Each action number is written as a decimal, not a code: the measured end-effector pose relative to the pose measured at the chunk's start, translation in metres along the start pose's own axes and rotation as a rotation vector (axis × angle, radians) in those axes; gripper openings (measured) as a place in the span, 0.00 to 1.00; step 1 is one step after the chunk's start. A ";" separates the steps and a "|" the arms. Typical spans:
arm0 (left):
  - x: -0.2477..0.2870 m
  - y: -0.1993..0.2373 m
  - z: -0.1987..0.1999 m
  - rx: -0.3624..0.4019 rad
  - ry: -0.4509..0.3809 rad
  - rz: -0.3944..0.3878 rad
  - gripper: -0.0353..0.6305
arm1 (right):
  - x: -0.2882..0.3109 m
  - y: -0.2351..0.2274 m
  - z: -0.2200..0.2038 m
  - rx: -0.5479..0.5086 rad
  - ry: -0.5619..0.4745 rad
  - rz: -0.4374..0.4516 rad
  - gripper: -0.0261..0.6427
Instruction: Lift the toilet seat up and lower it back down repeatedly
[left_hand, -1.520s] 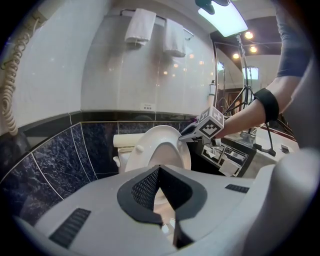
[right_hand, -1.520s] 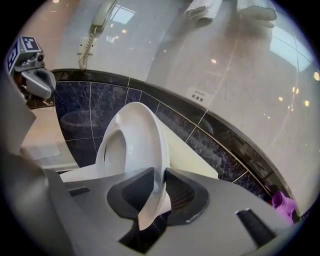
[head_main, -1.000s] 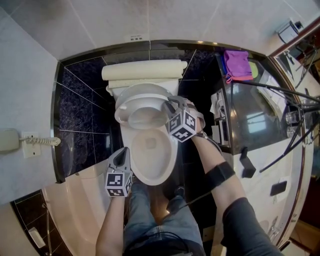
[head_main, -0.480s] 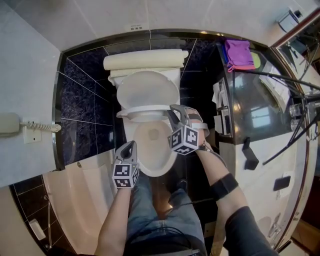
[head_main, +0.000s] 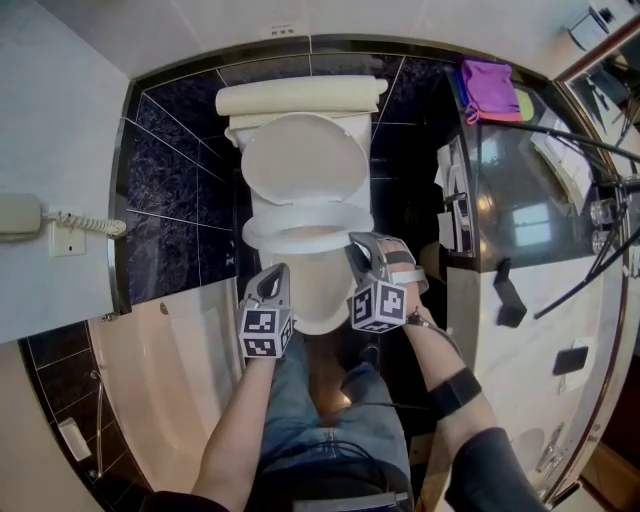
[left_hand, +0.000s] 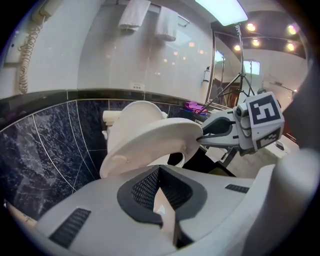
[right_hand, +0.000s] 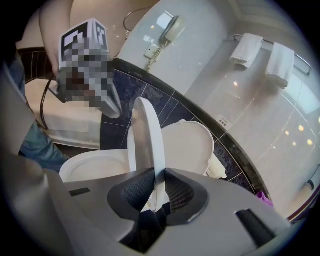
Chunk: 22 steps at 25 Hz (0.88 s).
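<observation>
The white toilet seat (head_main: 305, 222) stands half raised between the upright lid (head_main: 303, 160) and the bowl (head_main: 318, 290). My right gripper (head_main: 360, 243) is shut on the seat's right front rim. In the right gripper view the thin seat edge (right_hand: 147, 145) runs straight down between the pads (right_hand: 155, 200). The left gripper view shows the tilted seat (left_hand: 160, 137) with the right gripper (left_hand: 210, 132) clamped on its edge. My left gripper (head_main: 275, 278) hovers at the bowl's left front, its jaws (left_hand: 159, 200) shut on nothing.
The cistern (head_main: 300, 97) sits against the dark tiled wall. A bathtub (head_main: 150, 370) lies to the left, with a wall phone (head_main: 20, 215) above it. On the right stand a glass counter (head_main: 520, 200), a purple cloth (head_main: 490, 80) and tripod legs (head_main: 560, 180). The person's legs are in front of the bowl.
The seat has swung down from against the lid to half raised, with my right gripper coming toward the person with it. My left gripper has drifted closer to the bowl's front.
</observation>
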<state>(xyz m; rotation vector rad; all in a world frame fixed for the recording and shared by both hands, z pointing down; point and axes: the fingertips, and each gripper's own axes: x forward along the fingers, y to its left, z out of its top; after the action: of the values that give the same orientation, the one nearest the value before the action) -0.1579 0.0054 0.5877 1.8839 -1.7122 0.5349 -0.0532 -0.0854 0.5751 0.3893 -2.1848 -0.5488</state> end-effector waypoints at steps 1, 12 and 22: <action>0.000 -0.002 -0.002 -0.003 0.003 -0.003 0.05 | -0.003 0.009 -0.002 -0.016 0.002 0.009 0.17; -0.014 -0.023 -0.049 -0.063 0.062 -0.002 0.05 | -0.028 0.082 -0.023 -0.061 0.045 0.070 0.17; -0.027 -0.043 -0.126 -0.094 0.157 -0.005 0.05 | -0.056 0.146 -0.059 -0.035 0.070 0.126 0.09</action>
<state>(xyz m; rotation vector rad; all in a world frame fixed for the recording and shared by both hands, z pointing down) -0.1103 0.1079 0.6641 1.7329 -1.6022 0.5741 0.0148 0.0497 0.6456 0.2465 -2.1131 -0.4952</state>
